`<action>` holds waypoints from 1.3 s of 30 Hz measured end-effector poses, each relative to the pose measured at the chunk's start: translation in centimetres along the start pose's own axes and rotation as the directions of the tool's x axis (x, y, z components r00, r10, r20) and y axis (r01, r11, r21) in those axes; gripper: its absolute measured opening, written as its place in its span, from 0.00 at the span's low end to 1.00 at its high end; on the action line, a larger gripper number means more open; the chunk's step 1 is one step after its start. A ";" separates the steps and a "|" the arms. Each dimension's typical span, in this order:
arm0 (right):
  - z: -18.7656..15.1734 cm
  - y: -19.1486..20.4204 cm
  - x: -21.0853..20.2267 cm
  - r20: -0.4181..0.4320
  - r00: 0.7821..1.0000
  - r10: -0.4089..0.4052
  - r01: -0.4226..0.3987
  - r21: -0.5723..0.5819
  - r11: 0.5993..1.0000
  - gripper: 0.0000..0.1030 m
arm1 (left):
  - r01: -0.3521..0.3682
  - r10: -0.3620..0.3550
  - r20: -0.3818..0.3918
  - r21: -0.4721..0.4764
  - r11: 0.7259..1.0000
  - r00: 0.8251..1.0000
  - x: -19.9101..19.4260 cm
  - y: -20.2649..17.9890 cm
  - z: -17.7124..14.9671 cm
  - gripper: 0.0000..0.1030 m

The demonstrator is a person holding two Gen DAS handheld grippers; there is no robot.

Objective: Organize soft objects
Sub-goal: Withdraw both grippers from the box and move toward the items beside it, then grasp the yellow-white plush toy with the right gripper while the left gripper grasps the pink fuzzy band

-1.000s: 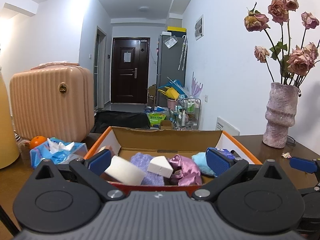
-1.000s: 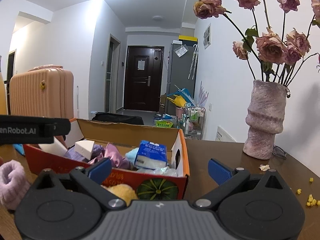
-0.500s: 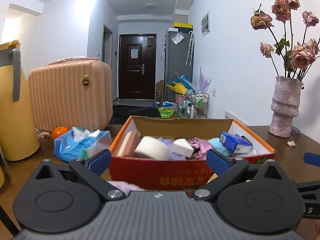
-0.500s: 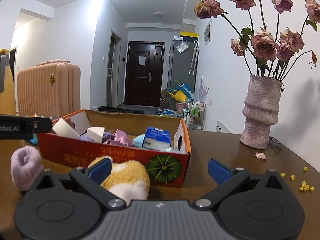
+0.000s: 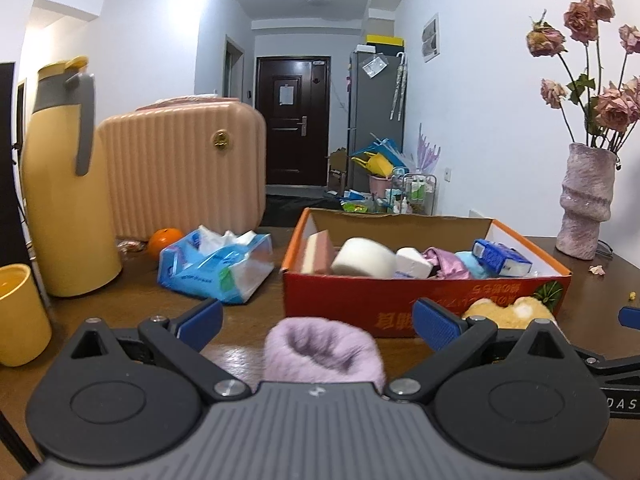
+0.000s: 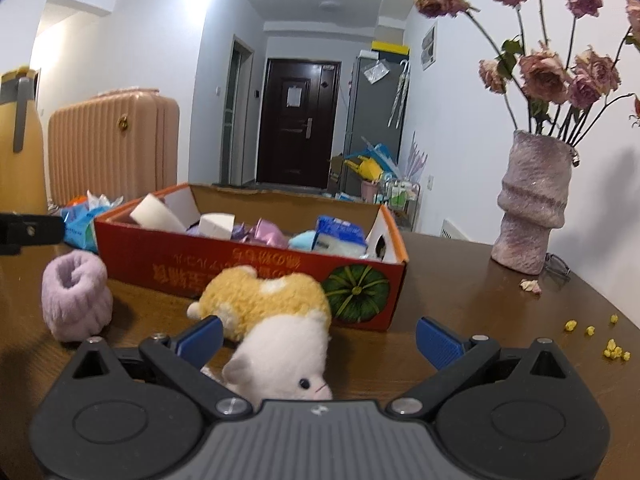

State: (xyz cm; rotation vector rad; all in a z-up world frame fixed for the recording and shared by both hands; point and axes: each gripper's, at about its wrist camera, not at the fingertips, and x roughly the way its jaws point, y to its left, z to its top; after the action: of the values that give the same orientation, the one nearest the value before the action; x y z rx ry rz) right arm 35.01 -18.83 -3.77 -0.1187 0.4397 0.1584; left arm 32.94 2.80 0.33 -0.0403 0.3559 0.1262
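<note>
Closing our wide-open jaws off-centre risks pushing the purple cuff (image 5: 322,350) or plush hamster (image 6: 276,320) across the desk (image 6: 460,280).

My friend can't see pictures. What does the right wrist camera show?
A yellow-and-white plush toy lies on the brown table between the open right gripper fingers, in front of a red cardboard box full of soft things. A fluffy purple cuff sits to the left.
</note>
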 end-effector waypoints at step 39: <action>0.7 0.1 3.6 -0.085 0.996 0.018 -0.009 0.105 0.994 0.48 | 0.024 -0.024 -0.083 0.006 1.000 0.996 1.5 0.0 -1.9 1.00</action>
State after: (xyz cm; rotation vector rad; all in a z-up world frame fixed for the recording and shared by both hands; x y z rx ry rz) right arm 38.50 -18.18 -4.70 -0.0199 0.5339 0.1437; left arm 33.66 2.84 -1.92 -0.0434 0.4384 0.0996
